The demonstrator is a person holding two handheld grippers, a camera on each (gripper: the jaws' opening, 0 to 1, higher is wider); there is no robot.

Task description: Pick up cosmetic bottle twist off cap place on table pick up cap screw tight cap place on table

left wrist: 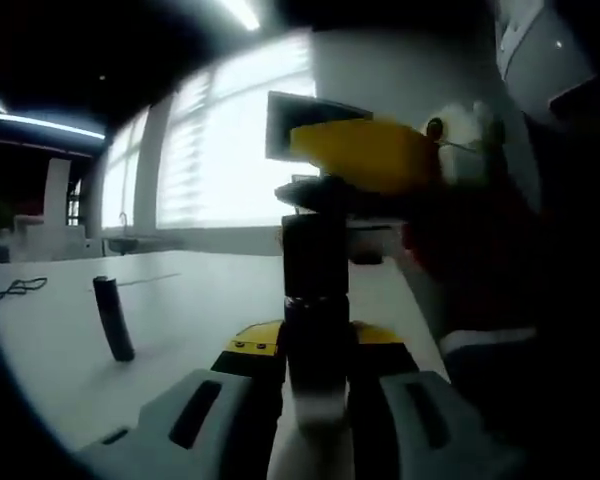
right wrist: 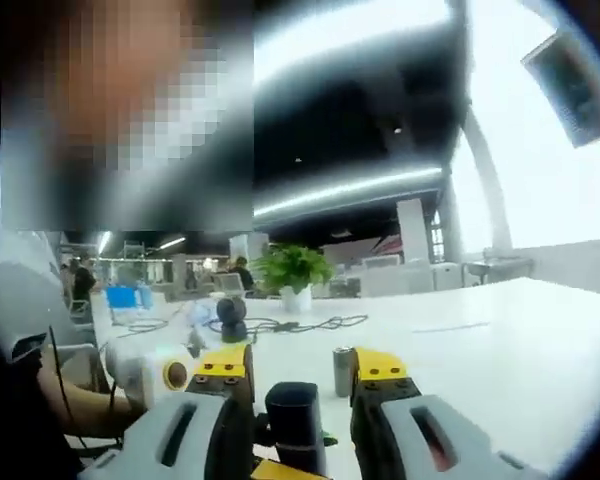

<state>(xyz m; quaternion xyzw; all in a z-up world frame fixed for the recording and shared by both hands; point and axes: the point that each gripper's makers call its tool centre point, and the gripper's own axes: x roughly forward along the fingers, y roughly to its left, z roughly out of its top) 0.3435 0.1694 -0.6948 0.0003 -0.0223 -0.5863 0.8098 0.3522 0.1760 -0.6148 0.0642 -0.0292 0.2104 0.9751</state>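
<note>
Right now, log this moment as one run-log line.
left gripper: shut on dark cylindrical cosmetic bottle | right gripper: around bottle's black cap | bottle: held above white table

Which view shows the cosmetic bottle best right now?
The left gripper view: the dark cosmetic bottle stands upright between that gripper's jaws, nearly full length. The right gripper view gives just its dark top end between the jaws.

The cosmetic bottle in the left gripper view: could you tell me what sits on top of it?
The right gripper clamps the cosmetic bottle top from above. It covers the cap, so the cap's seating cannot be seen.
</note>
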